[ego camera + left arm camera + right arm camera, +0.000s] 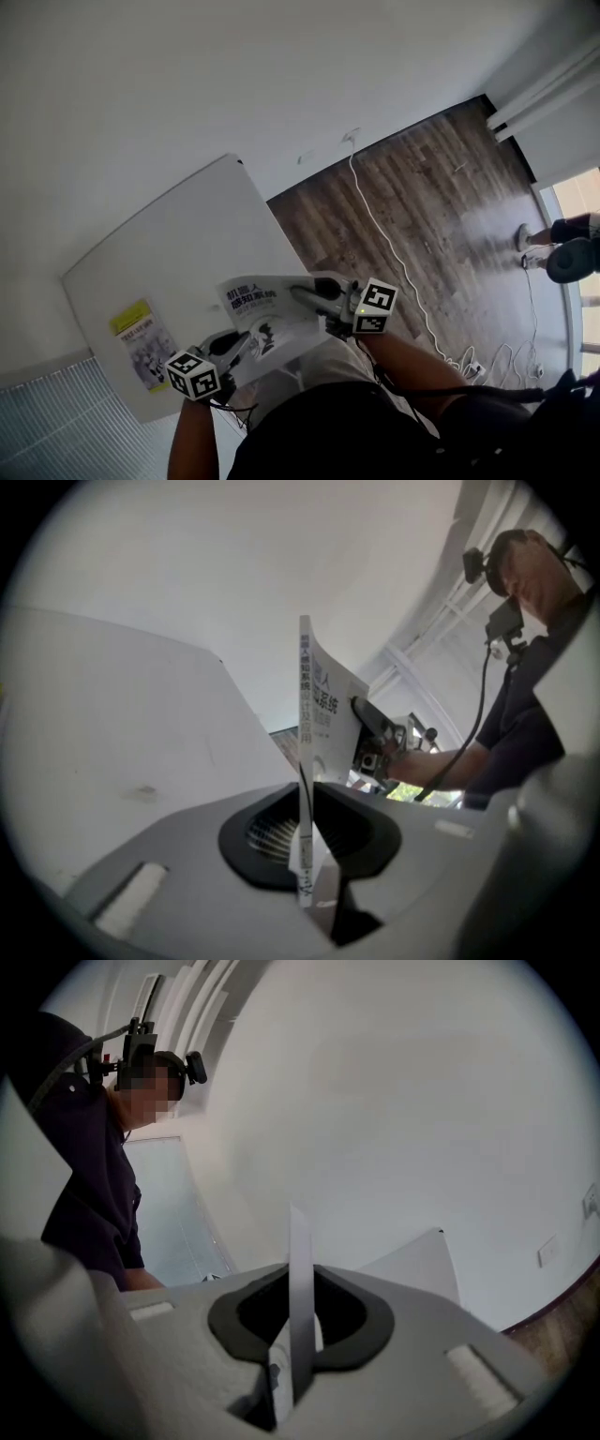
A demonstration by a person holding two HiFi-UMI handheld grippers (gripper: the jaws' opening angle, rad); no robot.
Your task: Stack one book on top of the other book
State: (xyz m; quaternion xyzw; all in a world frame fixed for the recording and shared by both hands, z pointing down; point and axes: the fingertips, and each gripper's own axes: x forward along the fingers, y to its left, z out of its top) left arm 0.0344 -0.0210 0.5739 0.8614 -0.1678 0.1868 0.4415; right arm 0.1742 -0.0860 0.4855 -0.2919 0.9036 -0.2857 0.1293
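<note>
Wall: plain white, fills the top | floor: dark wood planks, right side | table: white, set against the wall | cable: white, trailing across the floor | window: bright daylight, far right | ribbed panel: bottom left

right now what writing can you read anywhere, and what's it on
"机器人 感知系统", as best I can read it: cover of the held book.
Its spine: Chinese print, too blurred to read.
Second book, yellow label: print too small to read.
</note>
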